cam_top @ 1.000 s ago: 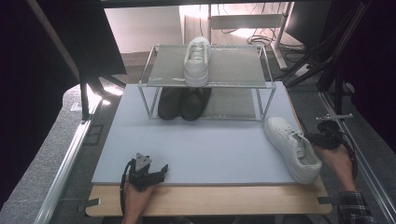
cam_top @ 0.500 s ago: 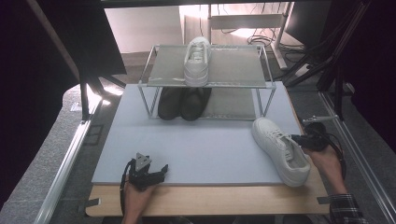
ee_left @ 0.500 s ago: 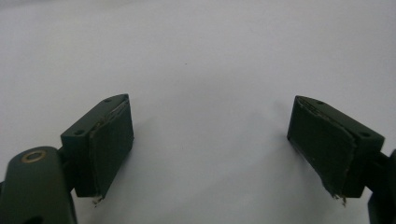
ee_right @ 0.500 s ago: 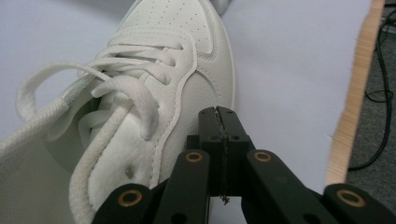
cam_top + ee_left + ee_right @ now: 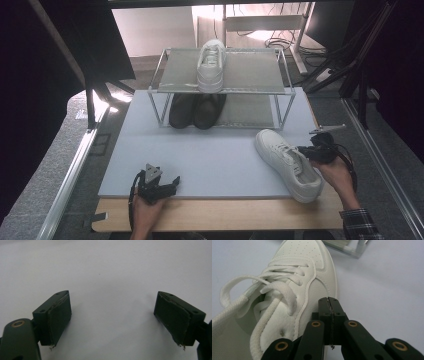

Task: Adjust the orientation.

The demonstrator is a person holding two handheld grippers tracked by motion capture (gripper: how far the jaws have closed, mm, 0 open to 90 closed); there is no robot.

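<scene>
Change since 1 s ago: white shoe (image 5: 287,164) has shifted left and toward the rack (image 5: 222,85) across the counter (image 5: 210,160) — earlier it lay nearer the right edge. Right gripper (image 5: 311,154) travelled with it. Right gripper view shows its jaws fully shut, nothing between them, pressed against the shoe's outer side; reads as a push, not a grasp. Left gripper (image 5: 161,186) has not moved, resting near the front edge w/ jaws wide and empty over bare counter.

Meaning, as judged: the shoe is being nudged into position, prob. to join its mate (image 5: 211,65) on the rack's top shelf. It is still on the counter, right of centre, toe toward the rack, heel overhanging the mat's front edge.

Hard to make out: dark pair (image 5: 196,110) under the top shelf is in shadow — detail lost. Shoe's heel is cut off in right gripper view. Exact contact point w/ the shoe is hidden behind the jaws.
</scene>
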